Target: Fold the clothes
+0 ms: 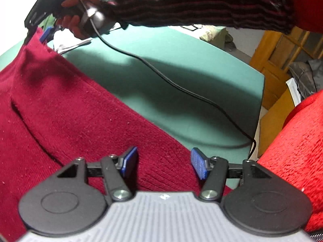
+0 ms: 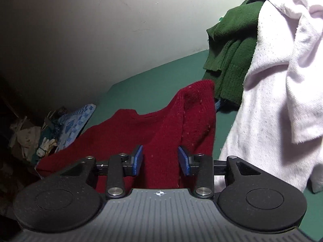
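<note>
Right now the dark red sweater lies spread on the green table, one long edge running diagonally across the left wrist view. The left gripper hovers low over the ribbed hem of that sweater, its blue pads standing apart with nothing pinched between them; the knit shows in the gap, but the pads do not press it.

Across the table, a hand in a striped sleeve holds the right gripper at the far corner of the sweater. A black cable trails from it across the green surface toward the table's near edge.

From the right wrist view, the right gripper has its jaws parted as well, and the sweater rises in a peak just ahead of them, a fold of it standing between the pads without being clamped. Just beside that peak hangs a green knit garment, and next to it a pale pink cloth drapes down at the right. A heap of clutter sits in the dark at the left, too dim to make out.
</note>
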Available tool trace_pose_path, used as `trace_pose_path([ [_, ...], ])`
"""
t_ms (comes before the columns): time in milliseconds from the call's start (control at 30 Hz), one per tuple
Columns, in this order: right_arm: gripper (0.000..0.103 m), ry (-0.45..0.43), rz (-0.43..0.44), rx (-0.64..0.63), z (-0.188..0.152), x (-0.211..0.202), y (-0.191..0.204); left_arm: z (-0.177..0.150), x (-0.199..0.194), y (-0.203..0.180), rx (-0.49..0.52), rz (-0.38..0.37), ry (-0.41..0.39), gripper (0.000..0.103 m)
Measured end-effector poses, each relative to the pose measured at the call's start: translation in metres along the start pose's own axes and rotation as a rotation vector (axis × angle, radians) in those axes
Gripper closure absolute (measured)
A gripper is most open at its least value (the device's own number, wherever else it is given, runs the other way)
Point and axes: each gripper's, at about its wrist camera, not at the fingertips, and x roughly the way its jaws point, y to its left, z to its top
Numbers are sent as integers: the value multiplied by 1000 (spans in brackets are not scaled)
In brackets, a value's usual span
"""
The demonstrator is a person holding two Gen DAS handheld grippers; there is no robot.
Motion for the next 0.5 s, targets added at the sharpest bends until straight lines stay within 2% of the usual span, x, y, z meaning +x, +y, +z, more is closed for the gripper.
trace_pose_path([
  [100, 66, -4, -40, 32, 18, 14, -11, 2, 1, -2, -4, 12, 9, 42],
  [167, 93, 27, -77, 28, 26, 25, -15, 3, 2, -3, -7, 18, 15, 41],
  [200, 97, 37, -79, 20, 30, 27, -16, 4, 2, -4, -9, 21, 17, 41],
  [233, 97, 31, -62, 10, 33, 25, -14, 4, 2, -4, -11, 25, 19, 41],
  [333, 98, -59, 87, 24, 43, 8, -11, 4, 3, -5, -18, 33, 24, 41],
  [400, 98, -96, 68, 41, 47, 7, -11, 4, 3, -5, -23, 36, 29, 39],
  [500, 98, -71, -45, 4, 43, 24, -13, 6, 5, -7, -24, 41, 39, 37],
])
